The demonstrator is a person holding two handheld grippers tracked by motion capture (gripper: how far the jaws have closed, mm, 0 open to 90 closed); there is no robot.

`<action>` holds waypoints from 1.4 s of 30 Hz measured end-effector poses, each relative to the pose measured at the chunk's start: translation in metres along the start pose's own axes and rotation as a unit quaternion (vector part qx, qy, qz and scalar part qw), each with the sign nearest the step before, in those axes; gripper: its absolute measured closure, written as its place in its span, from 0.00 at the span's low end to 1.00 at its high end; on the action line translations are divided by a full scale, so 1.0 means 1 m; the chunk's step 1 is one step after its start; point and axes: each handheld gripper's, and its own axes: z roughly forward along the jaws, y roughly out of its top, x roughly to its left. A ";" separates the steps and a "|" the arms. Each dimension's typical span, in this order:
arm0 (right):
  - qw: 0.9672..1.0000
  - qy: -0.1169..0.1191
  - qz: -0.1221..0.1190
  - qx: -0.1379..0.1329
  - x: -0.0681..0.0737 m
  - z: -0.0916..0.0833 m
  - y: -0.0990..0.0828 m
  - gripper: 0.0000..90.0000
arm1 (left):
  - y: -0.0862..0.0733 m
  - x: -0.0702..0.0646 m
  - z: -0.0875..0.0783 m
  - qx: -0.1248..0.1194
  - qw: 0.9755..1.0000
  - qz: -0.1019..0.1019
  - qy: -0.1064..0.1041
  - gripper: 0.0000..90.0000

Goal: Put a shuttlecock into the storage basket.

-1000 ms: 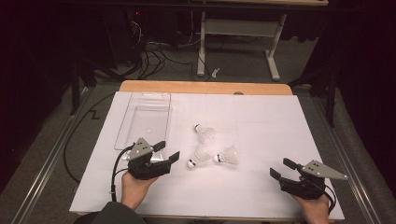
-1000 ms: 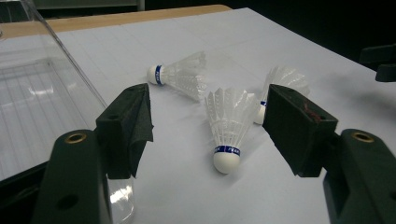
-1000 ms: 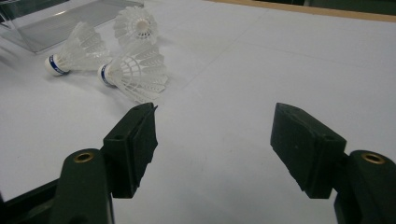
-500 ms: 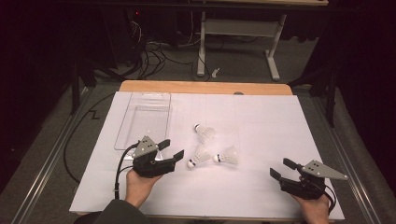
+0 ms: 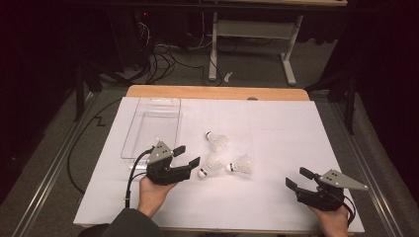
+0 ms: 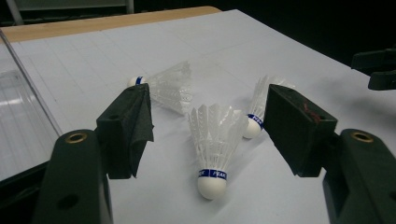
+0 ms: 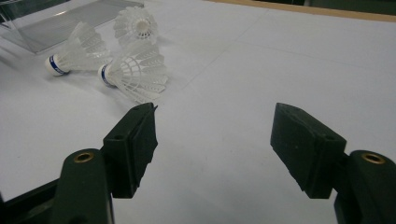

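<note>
The left gripper (image 5: 189,155) gapes wide around the nearest shuttlecock (image 6: 213,144), touching nothing. The right gripper (image 5: 298,178) also stands wide open, empty, well apart from it.

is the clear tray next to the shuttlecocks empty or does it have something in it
Empty. The clear tray shows only its bare bottom in the high view; all three shuttlecocks lie outside it on the white sheet.

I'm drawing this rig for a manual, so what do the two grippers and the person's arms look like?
Both the left gripper and the right gripper are black, with two blocky dark-padded jaws, brass-coloured pivot pins and a grey three-cornered plate on top. A black cable trails from the left one. The left forearm wears a dark olive sleeve.
</note>
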 end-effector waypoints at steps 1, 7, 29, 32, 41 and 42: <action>1.000 0.000 0.000 0.000 0.000 0.000 0.000 0.35 | 0.000 0.000 0.001 0.000 1.000 0.000 -0.001 0.37; 1.000 0.001 0.000 0.000 0.000 0.000 0.000 0.35 | 0.002 -0.002 0.007 0.006 1.000 0.000 -0.006 0.37; 1.000 0.003 0.002 -0.001 0.000 0.000 0.000 0.35 | 0.004 -0.003 0.020 0.012 1.000 0.000 -0.010 0.37; 1.000 0.004 0.000 0.000 0.000 0.000 0.000 0.35 | 0.005 -0.002 0.022 0.016 1.000 -0.001 -0.010 0.38; 1.000 0.006 0.001 0.002 0.000 0.001 0.000 0.35 | 0.008 -0.003 0.027 0.020 1.000 0.000 -0.011 0.38; 1.000 0.006 0.001 0.002 0.000 0.001 0.000 0.35 | 0.008 -0.003 0.027 0.020 1.000 0.000 -0.011 0.39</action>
